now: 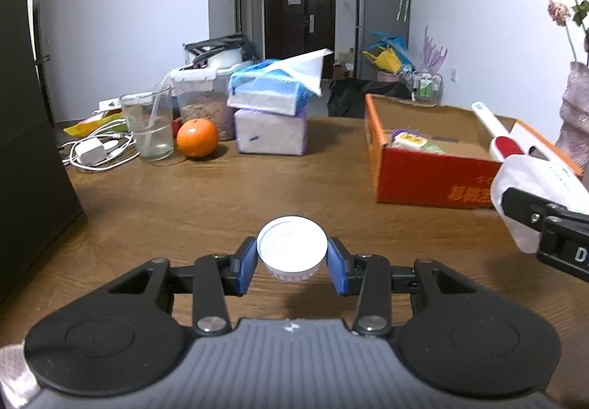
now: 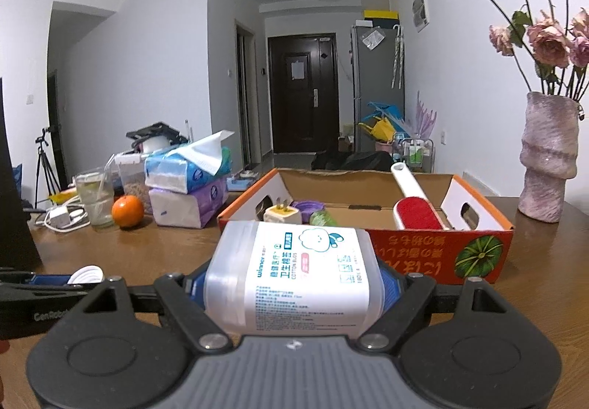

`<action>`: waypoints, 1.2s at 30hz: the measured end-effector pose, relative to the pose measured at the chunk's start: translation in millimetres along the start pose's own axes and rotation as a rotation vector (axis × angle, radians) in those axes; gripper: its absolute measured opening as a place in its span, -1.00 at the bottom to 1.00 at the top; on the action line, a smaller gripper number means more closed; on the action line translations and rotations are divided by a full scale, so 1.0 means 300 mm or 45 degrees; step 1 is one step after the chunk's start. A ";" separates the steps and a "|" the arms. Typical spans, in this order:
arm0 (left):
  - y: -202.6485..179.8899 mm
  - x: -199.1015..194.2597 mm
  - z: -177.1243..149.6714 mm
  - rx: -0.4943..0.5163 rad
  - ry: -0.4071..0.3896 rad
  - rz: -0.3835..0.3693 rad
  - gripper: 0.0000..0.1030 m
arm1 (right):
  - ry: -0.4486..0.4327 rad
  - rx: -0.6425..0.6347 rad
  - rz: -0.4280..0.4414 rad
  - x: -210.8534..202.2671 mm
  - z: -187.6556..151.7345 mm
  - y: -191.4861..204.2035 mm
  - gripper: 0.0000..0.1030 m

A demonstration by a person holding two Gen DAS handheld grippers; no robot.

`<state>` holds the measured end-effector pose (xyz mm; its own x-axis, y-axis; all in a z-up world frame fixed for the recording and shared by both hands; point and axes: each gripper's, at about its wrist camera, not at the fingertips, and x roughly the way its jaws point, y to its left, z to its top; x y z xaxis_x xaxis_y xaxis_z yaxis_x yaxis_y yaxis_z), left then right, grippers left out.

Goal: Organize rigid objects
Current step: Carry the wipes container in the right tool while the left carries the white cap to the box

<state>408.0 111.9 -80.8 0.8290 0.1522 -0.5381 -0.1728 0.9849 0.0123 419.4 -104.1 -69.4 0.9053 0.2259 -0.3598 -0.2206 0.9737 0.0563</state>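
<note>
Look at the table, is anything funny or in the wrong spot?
Yes. The white lid is off and pinched alone in the left gripper, while the cotton bud jar lies sideways in the right gripper. The flowers in the vase look dried and droopy.

Black linkage arms, blue fingers [image 1: 244,267], grey ribbed body

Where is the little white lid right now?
The white lid is pinched in the jaws of the left gripper, above the wooden table. In the left wrist view the orange cardboard box sits ahead to its right.
</note>
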 end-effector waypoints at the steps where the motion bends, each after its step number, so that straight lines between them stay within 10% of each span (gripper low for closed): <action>1: -0.009 -0.007 0.004 0.002 -0.008 0.001 -0.19 | -0.006 0.002 -0.001 -0.003 0.004 -0.007 0.60; 36: -0.341 0.061 0.217 -0.031 -0.162 -0.098 -0.19 | -0.148 0.065 -0.080 0.029 0.125 -0.239 0.59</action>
<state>475.3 19.3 -37.0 0.9008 0.0871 -0.4254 -0.1179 0.9919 -0.0465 456.6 -170.8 -41.6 0.9533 0.1637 -0.2537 -0.1464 0.9855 0.0857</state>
